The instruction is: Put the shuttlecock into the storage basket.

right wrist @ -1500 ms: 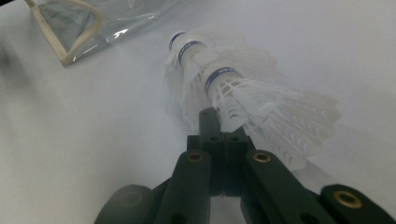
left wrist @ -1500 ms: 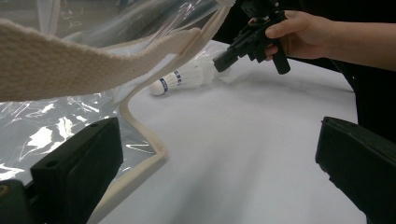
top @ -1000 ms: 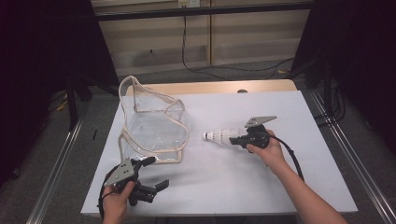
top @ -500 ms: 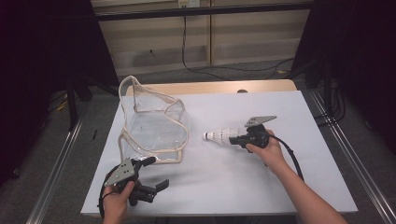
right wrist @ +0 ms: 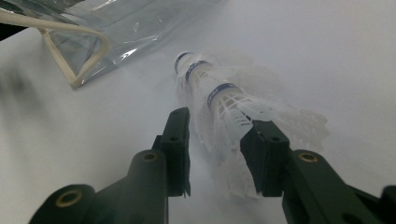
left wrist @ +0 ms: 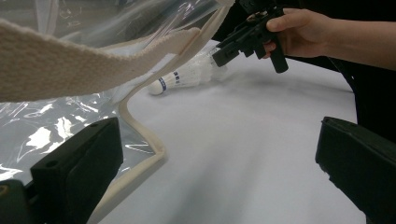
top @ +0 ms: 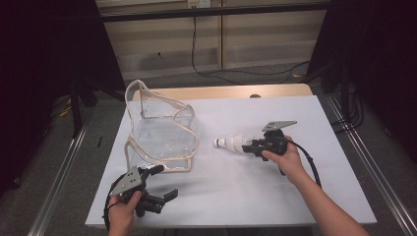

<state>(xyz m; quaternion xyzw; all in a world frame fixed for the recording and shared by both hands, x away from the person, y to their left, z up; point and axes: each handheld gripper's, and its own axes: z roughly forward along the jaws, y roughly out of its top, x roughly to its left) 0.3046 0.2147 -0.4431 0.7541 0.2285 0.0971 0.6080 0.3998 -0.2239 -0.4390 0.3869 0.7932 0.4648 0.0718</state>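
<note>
Right gripper view is showing my right gripper [right wrist: 217,140] loosening, jaws just opening around the stacked shuttlecocks [right wrist: 224,100] lying mid-frame beside the clear bag [right wrist: 116,28], risking them rolling, while my left gripper [left wrist: 219,158] is idling spread wide.

Table layout: bag left, shuttlecocks right

On the white table [top: 236,196], the clear plastic bag with cream fabric edging [top: 160,130] sits at the left; the stack of white feather shuttlecocks [top: 233,143] lies to its right, near the middle. The right gripper [top: 255,144] is at their right end, the left gripper [top: 160,184] near the bag's near corner.
</note>
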